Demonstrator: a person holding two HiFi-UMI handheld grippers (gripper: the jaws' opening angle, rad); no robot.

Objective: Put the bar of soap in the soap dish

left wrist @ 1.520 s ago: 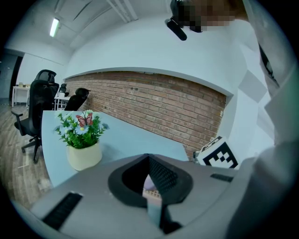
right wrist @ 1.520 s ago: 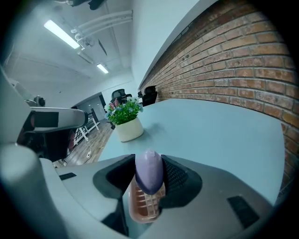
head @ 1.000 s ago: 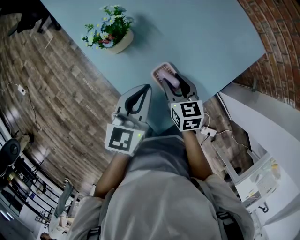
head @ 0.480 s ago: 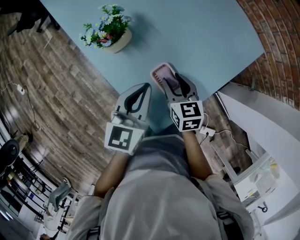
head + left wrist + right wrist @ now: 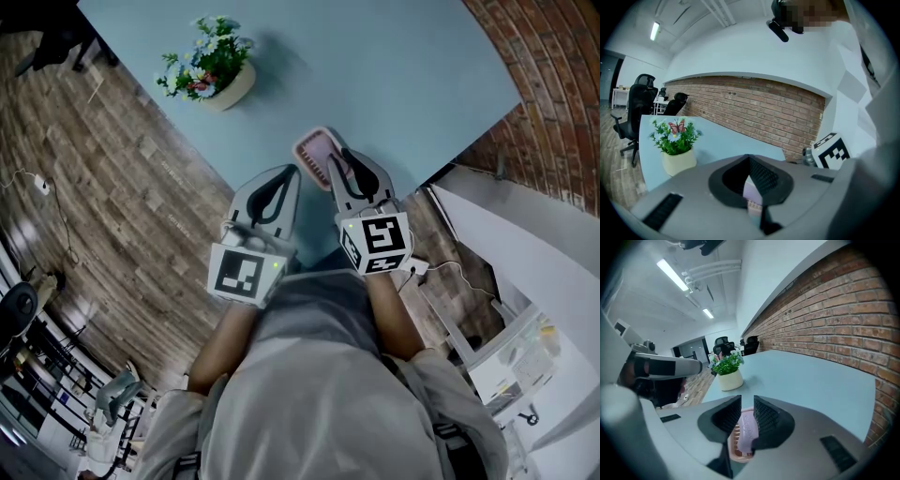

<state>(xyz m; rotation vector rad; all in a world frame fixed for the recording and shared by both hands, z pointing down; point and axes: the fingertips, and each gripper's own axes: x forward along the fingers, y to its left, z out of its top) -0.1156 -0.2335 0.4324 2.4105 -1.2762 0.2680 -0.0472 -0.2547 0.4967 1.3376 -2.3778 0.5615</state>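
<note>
Hanging shut and empty over the near edge of the table [image 5: 403, 66], the left gripper [image 5: 293, 175] takes no part. Just to its right the pale bar of soap [image 5: 747, 433] lies in the pink soap dish [image 5: 735, 452], so the placing looks done; what seems left is to draw clear. The right gripper [image 5: 747, 403] hovers just above the dish, its jaws closing to a narrow gap, with the soap showing beyond them, unpinched. A potted plant [image 5: 214, 73] stands well apart at the table's left and a brick wall [image 5: 553, 75] rises at the right. Nothing blocks the way.
</note>
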